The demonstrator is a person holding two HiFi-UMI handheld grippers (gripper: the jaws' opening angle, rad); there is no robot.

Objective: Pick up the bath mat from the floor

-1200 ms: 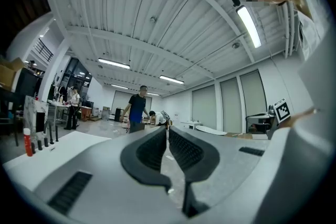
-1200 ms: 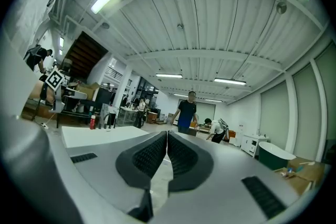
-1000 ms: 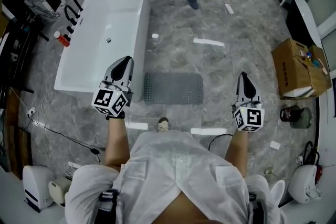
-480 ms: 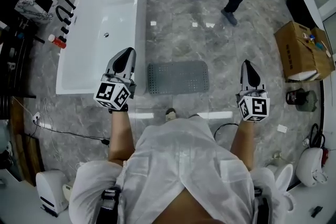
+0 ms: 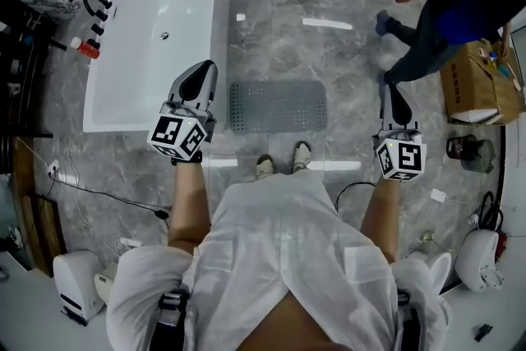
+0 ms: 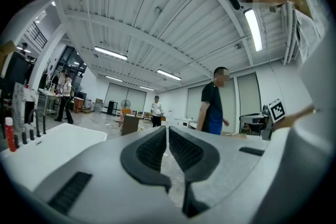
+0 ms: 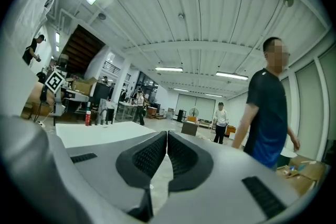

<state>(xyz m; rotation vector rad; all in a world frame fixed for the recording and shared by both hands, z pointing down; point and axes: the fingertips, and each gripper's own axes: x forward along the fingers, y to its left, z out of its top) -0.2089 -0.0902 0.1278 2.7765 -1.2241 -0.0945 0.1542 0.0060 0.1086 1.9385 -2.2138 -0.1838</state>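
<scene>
A grey perforated bath mat (image 5: 277, 104) lies flat on the marble floor, just right of the white bathtub (image 5: 160, 20). My left gripper (image 5: 201, 76) hovers level above the tub's near corner, left of the mat, jaws shut and empty. To the mat's right, my right gripper (image 5: 397, 101) is held level, shut, with nothing in it. In the left gripper view the left gripper (image 6: 167, 134) shows its pads pressed together. The right gripper (image 7: 166, 139) looks the same in its own view. Neither touches the mat.
A person in a blue top (image 5: 448, 8) walks past at the upper right, close to my right gripper. A cardboard box (image 5: 481, 86) stands at the right edge. My feet (image 5: 281, 163) stand just below the mat. Cables and white appliances (image 5: 76, 284) lie at the lower left.
Both grippers moved forward and a little down towards the mat's level. The passer-by crossed from the top centre to the upper right. My second foot stepped up beside the first.
</scene>
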